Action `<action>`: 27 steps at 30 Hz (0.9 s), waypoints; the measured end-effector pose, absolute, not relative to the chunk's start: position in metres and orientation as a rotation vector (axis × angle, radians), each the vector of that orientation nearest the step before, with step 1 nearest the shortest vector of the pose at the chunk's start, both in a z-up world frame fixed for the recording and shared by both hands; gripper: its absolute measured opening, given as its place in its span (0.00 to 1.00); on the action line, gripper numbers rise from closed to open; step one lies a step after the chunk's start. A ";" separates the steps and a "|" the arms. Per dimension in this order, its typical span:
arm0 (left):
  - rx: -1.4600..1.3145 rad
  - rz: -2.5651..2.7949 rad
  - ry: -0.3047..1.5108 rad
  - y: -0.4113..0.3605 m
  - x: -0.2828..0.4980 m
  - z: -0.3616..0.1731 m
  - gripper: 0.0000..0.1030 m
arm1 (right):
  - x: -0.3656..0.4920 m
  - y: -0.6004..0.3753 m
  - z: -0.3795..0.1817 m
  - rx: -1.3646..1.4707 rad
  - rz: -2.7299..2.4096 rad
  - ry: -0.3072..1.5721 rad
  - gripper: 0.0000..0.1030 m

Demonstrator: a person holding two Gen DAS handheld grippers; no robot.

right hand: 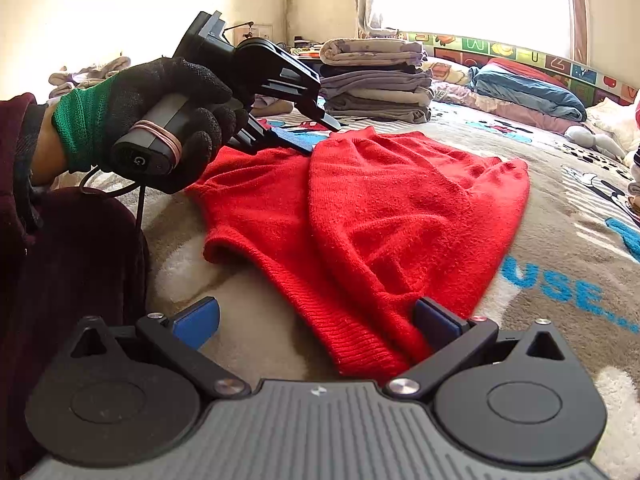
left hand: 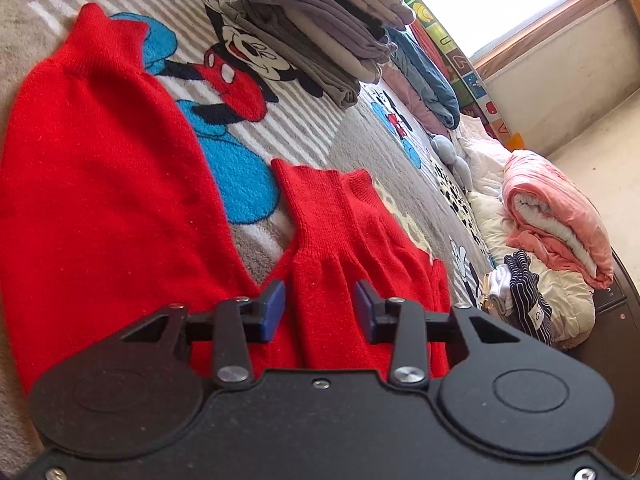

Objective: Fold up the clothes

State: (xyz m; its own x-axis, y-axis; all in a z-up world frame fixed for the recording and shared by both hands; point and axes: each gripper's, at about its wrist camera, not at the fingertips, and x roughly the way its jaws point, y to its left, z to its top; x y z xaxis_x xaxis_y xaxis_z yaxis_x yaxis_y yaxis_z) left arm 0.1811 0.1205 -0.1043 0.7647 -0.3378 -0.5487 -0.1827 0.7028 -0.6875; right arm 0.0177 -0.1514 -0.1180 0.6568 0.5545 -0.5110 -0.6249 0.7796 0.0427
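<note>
A red knit sweater lies flat on a cartoon-print blanket. One of its sleeves is folded inward with its ribbed cuff pointing away. My left gripper hovers low over that sleeve. Its blue pads stand apart, with sleeve fabric in the gap and no clear pinch. In the right wrist view a gloved hand holds the left gripper at the sweater's far edge. My right gripper is wide open at the near ribbed hem, and its right pad is against the fabric.
A tall stack of folded clothes stands on the blanket beyond the sweater, also in the right wrist view. A blue garment, a rolled pink quilt and striped socks lie to the right. The person's dark red sleeve fills the left.
</note>
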 end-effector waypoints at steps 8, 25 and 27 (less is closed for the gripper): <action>-0.808 -0.096 0.735 0.121 0.189 -0.110 0.30 | 0.019 -0.154 -0.118 -0.127 0.687 0.532 1.00; -0.681 -0.208 0.582 0.081 0.192 -0.063 0.04 | 0.016 -0.156 -0.113 -0.126 0.688 0.518 1.00; -0.676 -0.236 0.562 0.067 0.193 -0.049 0.04 | 0.015 -0.156 -0.111 -0.131 0.682 0.506 1.00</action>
